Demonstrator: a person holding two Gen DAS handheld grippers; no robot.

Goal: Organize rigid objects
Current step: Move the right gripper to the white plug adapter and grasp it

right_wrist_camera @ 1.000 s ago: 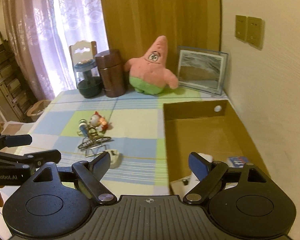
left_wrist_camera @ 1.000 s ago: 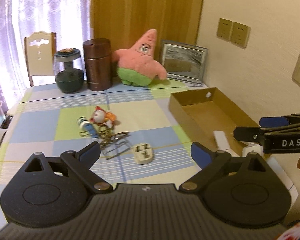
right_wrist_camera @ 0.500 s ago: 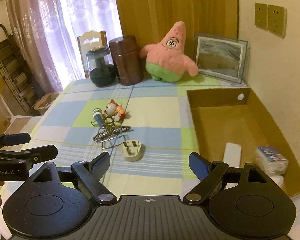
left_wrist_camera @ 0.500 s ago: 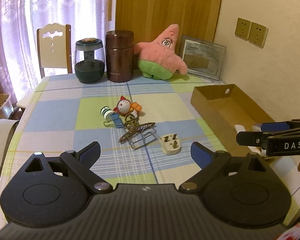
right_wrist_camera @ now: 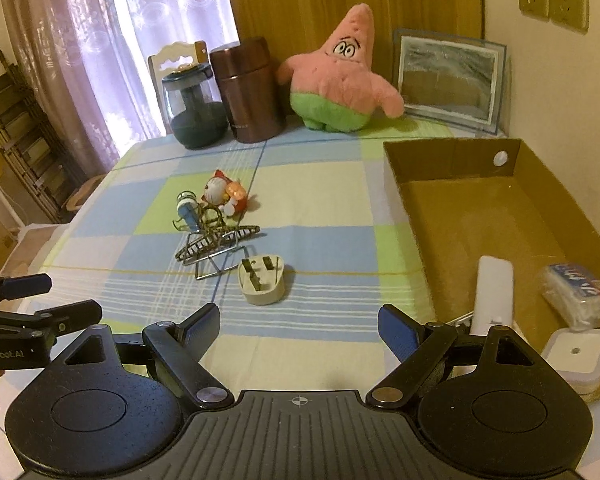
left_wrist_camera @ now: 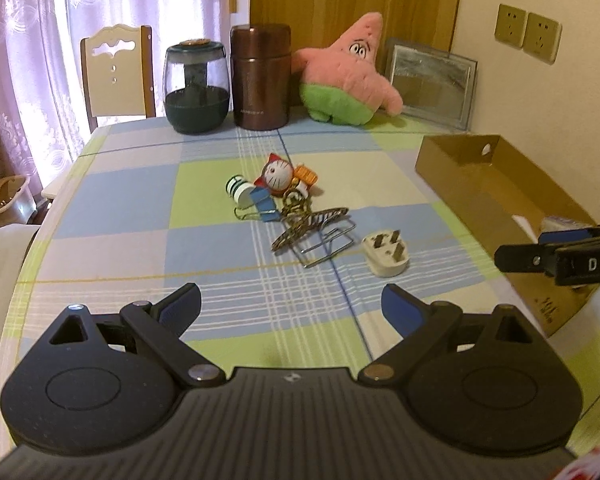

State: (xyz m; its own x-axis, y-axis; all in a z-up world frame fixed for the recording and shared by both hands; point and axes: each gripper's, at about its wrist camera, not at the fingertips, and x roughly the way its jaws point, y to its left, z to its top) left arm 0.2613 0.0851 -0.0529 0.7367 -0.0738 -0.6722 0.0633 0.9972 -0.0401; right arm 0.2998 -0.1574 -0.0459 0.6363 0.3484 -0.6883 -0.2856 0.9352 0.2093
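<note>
I am looking along both of my grippers at a table covered by a checked cloth in blue, green and pale yellow. My left gripper hangs above the near part of the cloth with its blue-padded jaws spread wide and nothing between them. My right gripper does the same, jaws parted and empty, over the cloth just left of a shallow brown cardboard box.

The loose items lie in a small cluster in the middle of the cloth. Nearest me is a cream plastic plug adapter with metal prongs facing up, lying apart from the rest. Just beyond it is a bronze metal claw hair clip resting over a thin wire frame. Behind those sit a blue binder clip, a small white and green cylinder and a red and white cartoon cat figurine, all touching or nearly so.

Inside the box, at its near end, are a long white bar-shaped object, a clear-wrapped packet with a blue label and a white square block.

Along the far edge stand a dark glass jar, a brown metal canister, a pink star-shaped plush toy and a framed picture leaning on the wall.
</note>
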